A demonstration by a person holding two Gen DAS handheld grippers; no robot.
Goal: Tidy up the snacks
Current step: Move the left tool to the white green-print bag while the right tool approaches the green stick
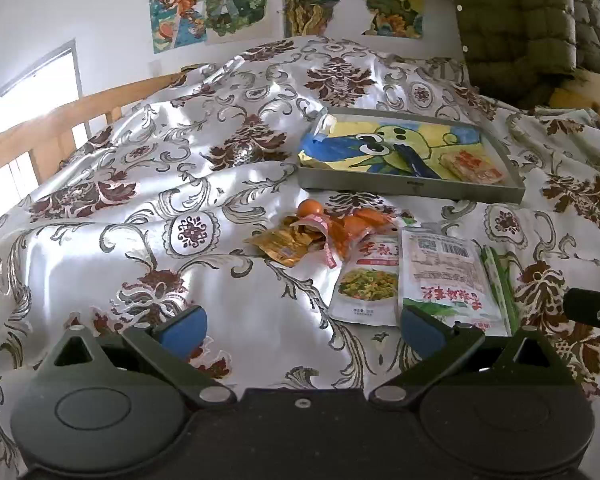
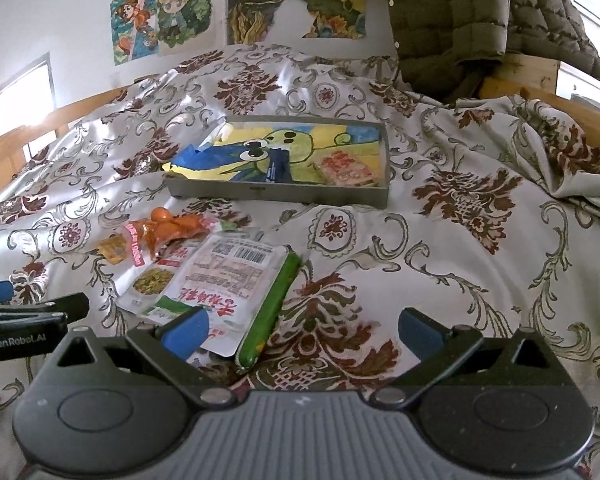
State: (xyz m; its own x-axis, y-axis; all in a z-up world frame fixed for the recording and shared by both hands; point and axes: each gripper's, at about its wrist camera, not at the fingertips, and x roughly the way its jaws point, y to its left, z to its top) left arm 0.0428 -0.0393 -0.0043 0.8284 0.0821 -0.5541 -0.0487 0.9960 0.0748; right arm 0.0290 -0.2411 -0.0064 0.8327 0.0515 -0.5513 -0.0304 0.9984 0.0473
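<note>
A grey tray (image 1: pixel 410 191) (image 2: pixel 278 193) lies on the patterned bedspread, holding a big yellow-and-blue cartoon bag (image 1: pixel 380 144) (image 2: pixel 260 152), a dark blue stick pack (image 1: pixel 414 162) (image 2: pixel 278 166) and a small red-printed packet (image 1: pixel 474 166) (image 2: pixel 346 168). In front of it lie loose snacks: orange packets (image 1: pixel 352 226) (image 2: pixel 172 226), a gold packet (image 1: pixel 284 242) (image 2: pixel 114 248), two white pouches (image 1: pixel 444 276) (image 2: pixel 224 280) (image 1: pixel 370 280) (image 2: pixel 152 280) and a green stick (image 2: pixel 270 308) (image 1: pixel 498 280). My left gripper (image 1: pixel 302 326) is open just short of the pouches. My right gripper (image 2: pixel 302 330) is open, with the green stick's near end between its fingers.
A wooden bed rail (image 1: pixel 52 128) runs along the left. An olive quilted jacket (image 1: pixel 520 28) (image 2: pixel 452 20) hangs at the back right, and posters (image 1: pixel 220 0) cover the wall. The bedspread (image 2: pixel 480 260) is bare to the right of the snacks.
</note>
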